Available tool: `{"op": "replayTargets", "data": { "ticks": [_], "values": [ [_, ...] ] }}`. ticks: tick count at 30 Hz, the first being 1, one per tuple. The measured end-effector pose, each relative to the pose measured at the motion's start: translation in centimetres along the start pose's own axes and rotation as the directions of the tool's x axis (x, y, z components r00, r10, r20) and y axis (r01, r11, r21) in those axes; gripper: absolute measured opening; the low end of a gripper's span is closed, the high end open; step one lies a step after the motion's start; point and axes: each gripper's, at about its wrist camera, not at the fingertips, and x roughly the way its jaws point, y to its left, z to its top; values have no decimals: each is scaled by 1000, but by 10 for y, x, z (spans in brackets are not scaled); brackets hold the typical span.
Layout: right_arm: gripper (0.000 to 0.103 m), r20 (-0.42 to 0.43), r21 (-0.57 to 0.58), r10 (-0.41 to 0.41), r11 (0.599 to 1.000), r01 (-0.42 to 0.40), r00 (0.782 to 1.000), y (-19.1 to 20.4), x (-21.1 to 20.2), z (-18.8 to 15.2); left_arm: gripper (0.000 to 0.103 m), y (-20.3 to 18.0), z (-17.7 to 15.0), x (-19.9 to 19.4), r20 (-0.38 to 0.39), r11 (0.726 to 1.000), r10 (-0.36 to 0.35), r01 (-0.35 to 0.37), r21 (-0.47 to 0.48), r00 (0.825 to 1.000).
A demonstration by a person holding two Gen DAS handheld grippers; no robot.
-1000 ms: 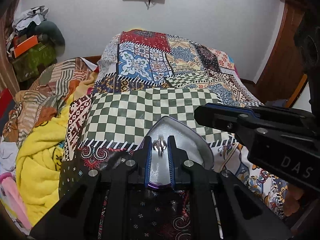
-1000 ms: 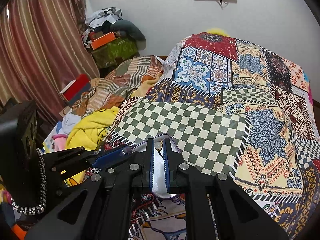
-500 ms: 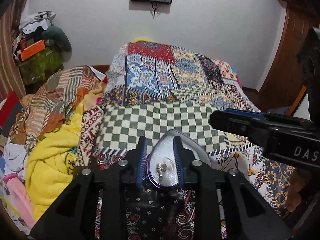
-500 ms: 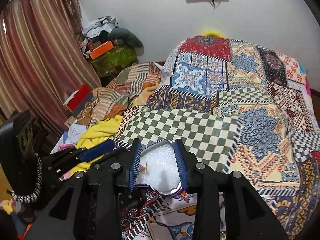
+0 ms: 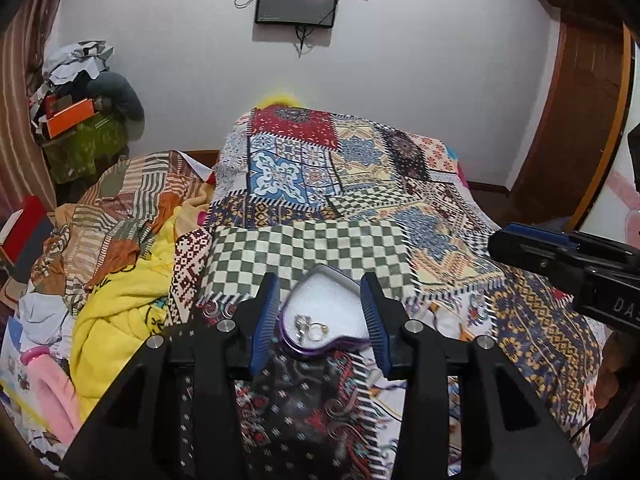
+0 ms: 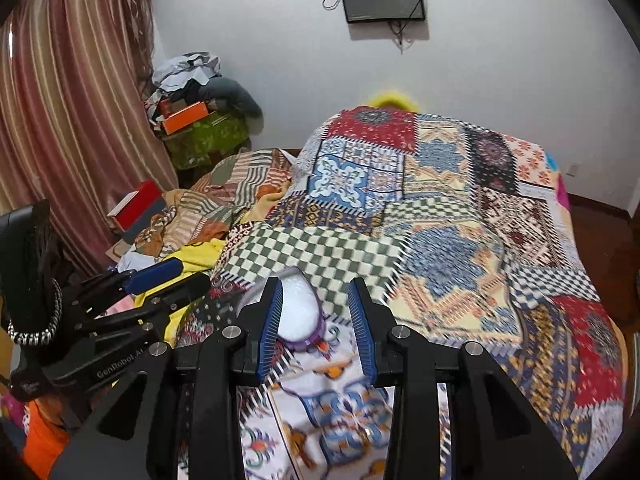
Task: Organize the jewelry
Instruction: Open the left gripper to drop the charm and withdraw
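Both wrist fisheyes look steeply down along their jaws, close over the patchwork bedspread [image 5: 320, 184]; far wall behind. Shared: heart-shaped box [image 5: 324, 312] between the left jaws, just past the right ones.

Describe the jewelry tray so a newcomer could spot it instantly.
On the patchwork quilt, find the green-and-white checkered patch. At its near edge lies a heart-shaped tray, purple-rimmed with white lining, holding small rings. It is the only hard, plain white thing among the patterned fabric.

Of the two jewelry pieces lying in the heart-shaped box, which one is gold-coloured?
The ring on the right, nearer the heart-shaped box's centre, is the gold-coloured one. The piece beside it on the left looks silver, with a bulkier, sparkly top.
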Motion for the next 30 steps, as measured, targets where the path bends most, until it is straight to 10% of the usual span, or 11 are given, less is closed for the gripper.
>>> {"op": "replayTargets", "data": {
  "ticks": [19,30],
  "values": [
    [31,-94,72,-156,984,163,983,-49,-45,-74,52,-60,-63,-3,-171,992,-102,114,57,980],
    [31,-253,115,-110,983,143,961,-55,-32,-135,64,-72,-96,14,-280,990,-119,136,41,953]
  ]
}}
